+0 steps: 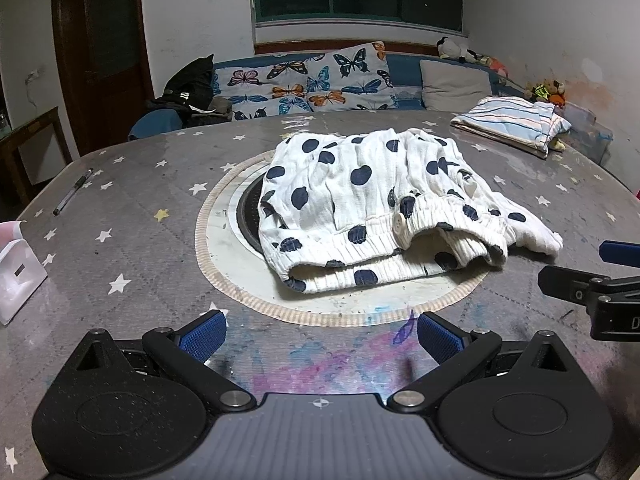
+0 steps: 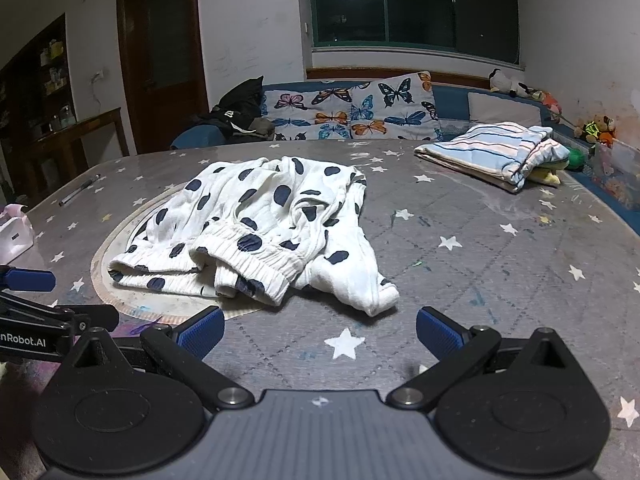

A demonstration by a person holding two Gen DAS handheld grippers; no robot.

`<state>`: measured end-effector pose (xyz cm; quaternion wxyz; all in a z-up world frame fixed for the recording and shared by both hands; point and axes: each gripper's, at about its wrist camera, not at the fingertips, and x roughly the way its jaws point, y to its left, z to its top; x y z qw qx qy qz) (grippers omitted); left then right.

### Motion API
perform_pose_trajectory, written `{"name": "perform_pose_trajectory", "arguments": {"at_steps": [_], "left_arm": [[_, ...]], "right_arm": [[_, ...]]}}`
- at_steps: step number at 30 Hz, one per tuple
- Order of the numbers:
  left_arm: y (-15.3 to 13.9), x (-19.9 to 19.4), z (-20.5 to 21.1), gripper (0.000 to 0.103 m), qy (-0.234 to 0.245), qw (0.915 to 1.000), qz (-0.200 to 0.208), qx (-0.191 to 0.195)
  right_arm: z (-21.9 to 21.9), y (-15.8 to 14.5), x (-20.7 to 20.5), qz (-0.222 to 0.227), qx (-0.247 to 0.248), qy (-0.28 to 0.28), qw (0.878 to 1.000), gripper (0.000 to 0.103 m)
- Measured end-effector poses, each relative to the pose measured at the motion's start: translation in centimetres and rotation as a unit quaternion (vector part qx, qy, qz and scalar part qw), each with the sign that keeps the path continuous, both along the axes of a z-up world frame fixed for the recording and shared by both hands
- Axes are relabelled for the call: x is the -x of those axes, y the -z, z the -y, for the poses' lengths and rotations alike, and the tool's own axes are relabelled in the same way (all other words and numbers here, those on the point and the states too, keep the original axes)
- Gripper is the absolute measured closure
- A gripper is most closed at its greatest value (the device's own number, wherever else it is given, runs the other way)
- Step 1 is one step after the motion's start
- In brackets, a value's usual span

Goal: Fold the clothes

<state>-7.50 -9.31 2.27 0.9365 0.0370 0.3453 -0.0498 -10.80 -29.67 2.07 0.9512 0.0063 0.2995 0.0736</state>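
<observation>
Two garments are seen on the star-printed surface (image 1: 120, 216): one crumpled white polka-dot garment (image 1: 372, 200) with a ribbed elastic waistband, lying partly over a round braided mat (image 1: 248, 300) near the middle, and one folded striped cloth (image 1: 516, 122) set well apart at the far right. One pen (image 1: 73, 191) is laid near the far left edge, and one white box (image 1: 16, 276) is seen at the left edge. Two butterfly-print cushions (image 1: 304, 84) and one plain grey cushion (image 1: 454, 84) are propped on the blue sofa (image 1: 404, 66) behind.

Two sets of tongs are shown, each with both blue pads spread wide apart and nothing between them. The left tongs (image 1: 322, 334) are held low before the mat's near edge; the right tongs (image 2: 320, 330) are held near the garment's loose right corner, short of touching it.

One white button (image 1: 399, 222) on the waistband is visible only in the left wrist view. Shelves (image 2: 52, 76) holding jars are shown only in the right wrist view, as is the lettering on the neighbouring tongs' body.
</observation>
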Motion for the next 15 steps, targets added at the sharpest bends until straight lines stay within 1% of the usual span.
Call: {"name": "perform_pose_trajectory", "arguments": {"at_steps": [15], "left_arm": [[0.2, -1.4, 0.0, 0.000, 0.001, 1.0000, -0.008, -0.004]], "right_arm": [[-0.3, 0.4, -1.3, -0.008, -0.001, -0.008, 1.000, 0.000]]}}
